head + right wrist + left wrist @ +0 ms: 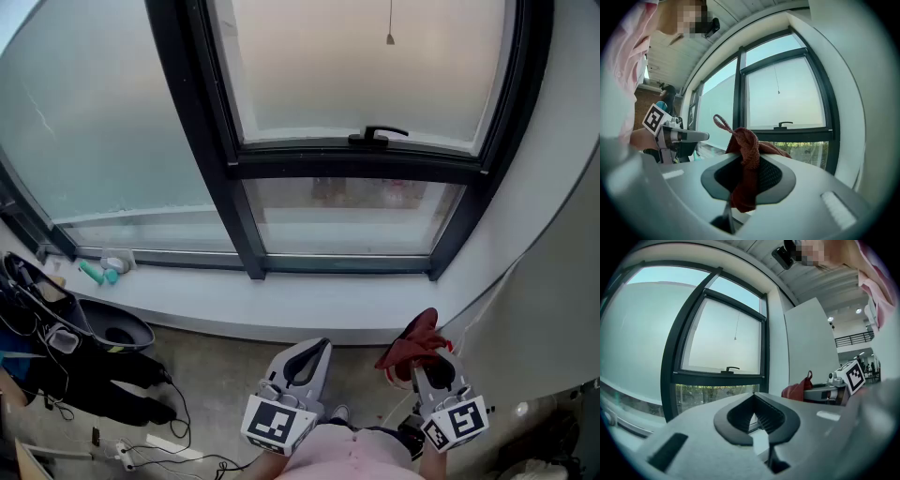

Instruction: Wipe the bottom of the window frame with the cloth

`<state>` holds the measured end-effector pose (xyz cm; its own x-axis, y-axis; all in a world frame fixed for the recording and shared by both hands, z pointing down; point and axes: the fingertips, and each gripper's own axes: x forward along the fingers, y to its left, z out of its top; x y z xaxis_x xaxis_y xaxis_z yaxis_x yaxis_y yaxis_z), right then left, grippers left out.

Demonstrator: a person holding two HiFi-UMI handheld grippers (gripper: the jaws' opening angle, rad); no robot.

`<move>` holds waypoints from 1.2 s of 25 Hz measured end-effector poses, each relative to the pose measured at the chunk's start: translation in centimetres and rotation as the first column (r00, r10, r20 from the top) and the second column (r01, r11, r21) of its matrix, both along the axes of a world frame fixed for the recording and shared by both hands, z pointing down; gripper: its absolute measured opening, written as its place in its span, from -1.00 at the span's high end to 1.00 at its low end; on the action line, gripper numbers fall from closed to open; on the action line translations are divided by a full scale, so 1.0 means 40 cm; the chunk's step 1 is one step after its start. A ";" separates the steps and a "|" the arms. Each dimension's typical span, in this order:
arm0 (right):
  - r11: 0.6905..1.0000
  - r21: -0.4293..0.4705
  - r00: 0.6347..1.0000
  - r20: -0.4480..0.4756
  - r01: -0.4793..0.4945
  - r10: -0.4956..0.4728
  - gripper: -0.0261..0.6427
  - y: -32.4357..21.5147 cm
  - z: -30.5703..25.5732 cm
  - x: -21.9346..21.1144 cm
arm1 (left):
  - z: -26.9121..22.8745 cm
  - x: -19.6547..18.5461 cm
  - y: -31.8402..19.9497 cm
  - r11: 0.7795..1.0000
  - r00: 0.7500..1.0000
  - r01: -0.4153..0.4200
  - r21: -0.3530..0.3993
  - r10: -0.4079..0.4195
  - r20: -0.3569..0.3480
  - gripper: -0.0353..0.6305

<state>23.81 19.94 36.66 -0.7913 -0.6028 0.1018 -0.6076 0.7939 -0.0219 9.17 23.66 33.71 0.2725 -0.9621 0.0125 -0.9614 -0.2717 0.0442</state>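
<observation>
Wiping not yet begun: right gripper clenches the red cloth down near the sill, well short of the window frame bottom, left gripper pinched closed on nothing, so the whole wipe looks left to do.

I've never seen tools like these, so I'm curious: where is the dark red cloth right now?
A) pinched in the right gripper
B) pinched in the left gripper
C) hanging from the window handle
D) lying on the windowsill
A: the right gripper view shows the right gripper with its fingers closed on the cloth; the left gripper is shut on nothing.
</observation>
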 end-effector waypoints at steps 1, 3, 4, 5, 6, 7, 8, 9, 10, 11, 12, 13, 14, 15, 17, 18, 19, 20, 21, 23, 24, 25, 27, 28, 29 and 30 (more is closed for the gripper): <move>1.000 -0.001 1.000 -0.001 -0.001 0.001 0.73 0.000 0.002 0.004 | 0.002 0.004 0.000 1.000 1.000 -0.001 0.000 0.001 0.001 0.90; 1.000 -0.001 1.000 -0.002 -0.003 0.003 0.73 -0.001 0.005 0.010 | 0.007 0.012 0.001 1.000 1.000 -0.005 -0.009 0.005 0.002 0.90; 1.000 -0.001 1.000 -0.002 -0.004 0.004 0.73 -0.002 0.006 0.013 | 0.011 0.016 0.001 1.000 1.000 -0.007 -0.020 0.007 0.001 0.90; 1.000 0.000 1.000 -0.002 -0.004 0.004 0.73 -0.004 0.006 0.016 | 0.014 0.020 0.002 1.000 1.000 -0.008 -0.029 0.008 0.002 0.90; 1.000 0.001 1.000 -0.002 -0.003 0.003 0.73 -0.006 0.006 0.018 | 0.014 0.023 0.001 0.999 1.000 -0.009 -0.031 0.009 0.003 0.90; 1.000 0.001 1.000 -0.003 -0.002 0.002 0.73 -0.008 0.007 0.019 | 0.013 0.025 0.000 1.000 1.000 -0.009 -0.025 0.010 0.007 0.90; 1.000 0.000 1.000 -0.003 0.000 0.000 0.73 -0.010 0.009 0.020 | 0.010 0.027 -0.002 1.000 1.000 -0.009 -0.014 0.009 0.012 0.90; 1.000 -0.002 1.000 -0.003 0.003 -0.003 0.73 -0.011 0.011 0.021 | 0.009 0.028 -0.003 1.000 1.000 -0.008 -0.007 0.008 0.016 0.90; 1.000 -0.005 1.000 -0.003 0.006 -0.006 0.73 -0.013 0.014 0.020 | 0.011 0.029 -0.002 1.000 1.000 -0.005 -0.013 0.006 0.018 0.90; 1.000 -0.009 1.000 -0.004 0.010 -0.010 0.73 -0.014 0.017 0.018 | 0.016 0.029 0.000 1.000 1.000 -0.001 -0.027 0.001 0.017 0.90; 1.000 -0.016 1.000 -0.005 0.017 -0.017 0.73 -0.015 0.021 0.013 | 0.021 0.026 0.003 0.999 1.000 0.005 -0.042 -0.005 0.014 0.90; 0.999 -0.024 1.000 -0.004 0.025 -0.025 0.73 -0.016 0.025 0.006 | 0.028 0.021 0.006 0.998 1.000 0.013 -0.061 -0.012 0.010 0.90; 0.999 -0.032 0.999 -0.001 0.033 -0.033 0.73 -0.018 0.029 -0.003 | 0.036 0.013 0.008 0.997 1.000 0.021 -0.077 -0.020 0.007 0.90; 0.998 -0.038 0.999 0.006 0.041 -0.041 0.72 -0.019 0.030 -0.014 | 0.041 0.002 0.008 0.996 1.000 0.028 -0.084 -0.028 0.006 0.90; 0.998 -0.039 0.999 0.015 0.050 -0.050 0.72 -0.024 0.028 -0.040 | 0.042 -0.028 0.006 0.997 0.999 0.042 -0.066 -0.042 0.002 0.90; 0.998 -0.032 0.999 0.011 0.054 -0.053 0.72 -0.028 0.026 -0.057 | 0.039 -0.048 0.004 0.997 0.999 0.050 -0.055 -0.051 -0.008 0.90; 0.998 -0.022 0.998 0.002 0.059 -0.059 0.72 -0.037 0.024 -0.079 | 0.036 -0.071 -0.001 0.997 0.998 0.061 -0.049 -0.062 -0.024 0.90; 0.998 -0.010 0.998 -0.008 0.068 -0.068 0.72 -0.050 0.021 -0.106 | 0.032 -0.098 -0.007 0.996 0.996 0.074 -0.047 -0.076 -0.041 0.90; 0.997 0.003 0.997 -0.016 0.079 -0.079 0.72 -0.067 0.017 -0.138 | 0.031 -0.128 -0.017 0.995 0.995 0.086 -0.050 -0.089 -0.050 0.90; 0.994 0.029 0.995 -0.027 0.101 -0.100 0.72 -0.106 0.006 -0.204 | 0.040 -0.186 -0.039 0.993 0.994 0.099 -0.070 -0.102 -0.036 0.90; 0.994 0.038 0.994 -0.031 0.106 -0.105 0.72 -0.123 0.000 -0.234 | 0.046 -0.214 -0.052 0.992 0.994 0.101 -0.078 -0.104 -0.029 0.90; 0.993 0.044 0.994 -0.035 0.106 -0.105 0.72 -0.138 -0.005 -0.260 | 0.049 -0.241 -0.064 0.991 0.994 0.102 -0.082 -0.104 -0.028 0.90; 0.994 0.047 0.995 -0.043 0.095 -0.093 0.72 -0.162 -0.014 -0.308 | 0.048 -0.299 -0.092 0.991 0.994 0.099 -0.087 -0.103 -0.036 0.90; 0.995 0.050 0.995 -0.046 0.089 -0.087 0.72 -0.175 -0.021 -0.334 | 0.042 -0.330 -0.108 0.991 0.994 0.099 -0.085 -0.102 -0.037 0.90; 0.995 0.056 0.995 -0.048 0.085 -0.083 0.72 -0.190 -0.029 -0.360 | 0.033 -0.361 -0.124 0.992 0.994 0.099 -0.078 -0.102 -0.035 0.90; 0.995 0.064 0.996 -0.050 0.081 -0.078 0.72 -0.202 -0.038 -0.385 | 0.024 -0.391 -0.139 0.993 0.994 0.098 -0.070 -0.101 -0.031 0.90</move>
<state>8.40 11.86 35.16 -0.8321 -0.5450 0.1025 -0.5418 0.8384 0.0594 -6.48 18.08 34.67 0.1769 -0.9816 0.0714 -0.9811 -0.1701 0.0924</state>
